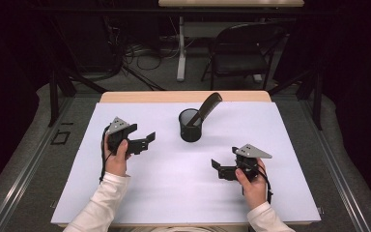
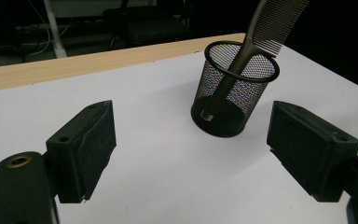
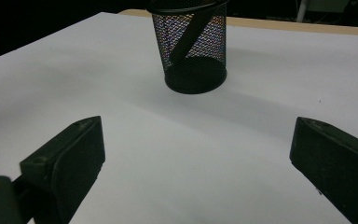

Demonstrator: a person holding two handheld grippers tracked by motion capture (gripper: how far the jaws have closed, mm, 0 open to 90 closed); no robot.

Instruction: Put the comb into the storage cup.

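Both claws are standing wide with nothing between their jaws. Left claw (image 1: 147,140) is hovering over the left part of the white tabletop (image 1: 174,193), held in the person's left hand (image 1: 117,154) and pointing toward the middle; in the left gripper view (image 2: 191,140) its two black jaws are framing bare white surface, with the mesh cup (image 2: 233,91) just beyond them. Right claw (image 1: 216,165) is sitting lower on the right side, gripped by the right hand (image 1: 252,186) and aiming leftward, well apart from the cup. That black mesh cup (image 1: 191,124) is standing upright near the centre of the tabletop, toward its far edge. A dark comb (image 1: 207,107) is leaning in it, handle down inside, its toothed end sticking out over the rim toward the far right. In the right gripper view (image 3: 196,144) the cup (image 3: 192,46) is showing ahead of the jaws.
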